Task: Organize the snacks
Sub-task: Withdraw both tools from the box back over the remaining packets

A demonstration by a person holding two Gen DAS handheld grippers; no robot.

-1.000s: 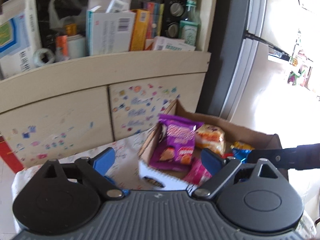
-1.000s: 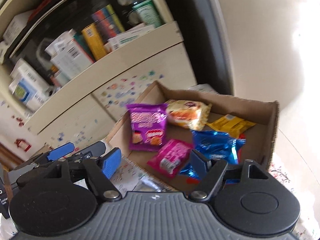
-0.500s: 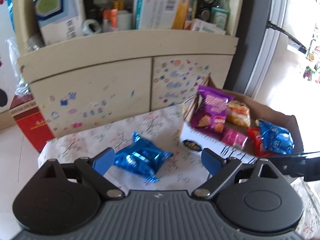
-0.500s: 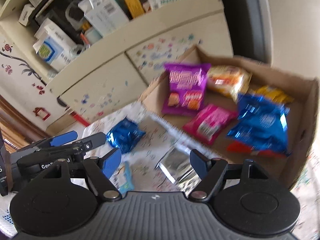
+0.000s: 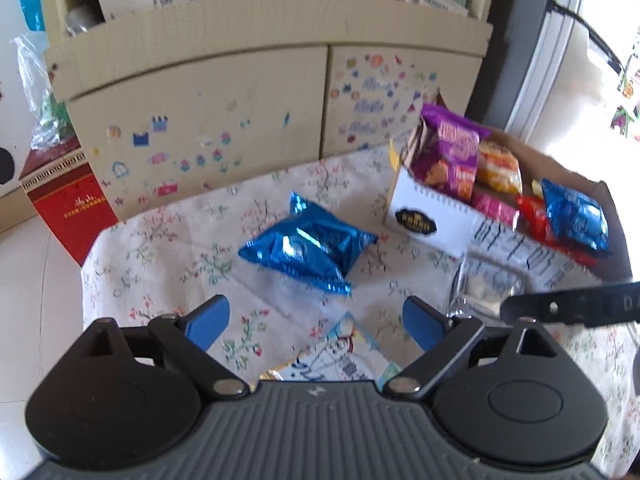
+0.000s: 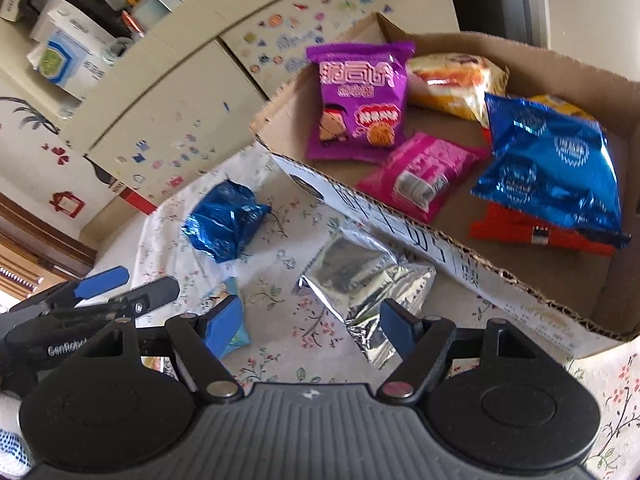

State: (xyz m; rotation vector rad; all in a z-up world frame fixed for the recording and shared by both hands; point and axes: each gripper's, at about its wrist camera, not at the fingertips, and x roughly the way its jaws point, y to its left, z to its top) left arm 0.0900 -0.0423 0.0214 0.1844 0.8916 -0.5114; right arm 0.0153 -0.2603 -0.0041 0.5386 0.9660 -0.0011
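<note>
The cabinet [image 5: 208, 92], its 2 doors dotted with stickers, fills the far side from 10 to 1 o'clock in the left wrist view, with boxes crowded on its shelf. In front lies the floral cloth [image 5: 168, 240]. On the cloth at 2 o'clock sits the open cardboard box [image 6: 480, 260], holding 6 packs: a purple pack [image 6: 360, 100] at its far left, an orange pack [image 6: 452, 80] beside it, a pink pack [image 6: 420, 172] nearer, a blue bag [image 6: 548, 160] lying on a red pack [image 6: 520, 228], and a yellow pack just showing behind the blue bag.

Outside the box, 3 snacks lie on the cloth. A blue pack [image 5: 308, 244] rests at 12 o'clock from the left gripper [image 5: 316, 322], well apart from the box. A silver pack [image 6: 360, 276] lies against the box's near wall, its near end between the fingers of the right gripper [image 6: 312, 324]. A pale cartoon pack [image 5: 340, 356] lies just under the left gripper.

Both grippers stand wide open, each holding nothing.
</note>
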